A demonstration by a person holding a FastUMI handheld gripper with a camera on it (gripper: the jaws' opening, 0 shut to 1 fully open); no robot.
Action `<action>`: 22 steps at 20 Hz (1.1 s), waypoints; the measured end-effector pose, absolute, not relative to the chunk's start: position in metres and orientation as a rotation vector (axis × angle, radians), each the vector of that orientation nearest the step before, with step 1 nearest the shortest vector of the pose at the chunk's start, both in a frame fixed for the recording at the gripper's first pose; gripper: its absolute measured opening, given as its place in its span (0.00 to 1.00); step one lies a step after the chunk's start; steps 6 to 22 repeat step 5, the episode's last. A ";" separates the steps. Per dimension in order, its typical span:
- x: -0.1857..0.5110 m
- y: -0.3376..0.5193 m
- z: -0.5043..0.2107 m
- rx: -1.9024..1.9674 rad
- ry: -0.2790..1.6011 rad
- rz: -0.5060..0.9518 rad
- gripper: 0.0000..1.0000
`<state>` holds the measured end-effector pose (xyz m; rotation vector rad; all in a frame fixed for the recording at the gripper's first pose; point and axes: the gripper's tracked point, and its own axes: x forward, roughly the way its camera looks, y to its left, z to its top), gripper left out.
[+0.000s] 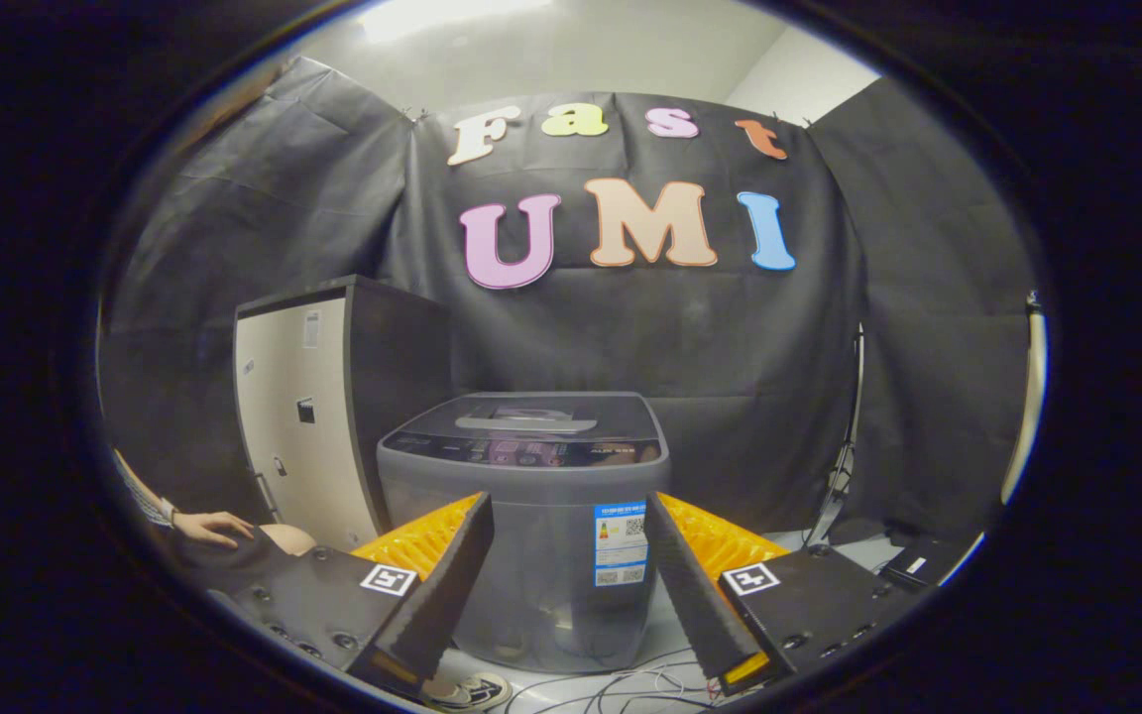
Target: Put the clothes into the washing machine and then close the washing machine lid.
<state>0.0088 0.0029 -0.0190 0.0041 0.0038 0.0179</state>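
Fingers (569,521) spread wide, empty | washing machine (526,516) beyond them, upright, lid (531,415) shut

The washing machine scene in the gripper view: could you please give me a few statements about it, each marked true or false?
1. The washing machine lid is shut. True.
2. The gripper clamps a garment. False: its fingers stand open, holding nothing.
3. The washing machine stands beyond the fingers, seen between them. True.
4. A cabinet stands beside the machine. True.
5. A hand rests on the machine's lid. False: it is low beside the cabinet.
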 end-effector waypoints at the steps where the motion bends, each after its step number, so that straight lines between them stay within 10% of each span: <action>1: 0.009 0.003 -0.019 0.004 0.004 0.018 0.96; 22: 0.009 0.003 -0.019 0.004 0.004 0.018 0.96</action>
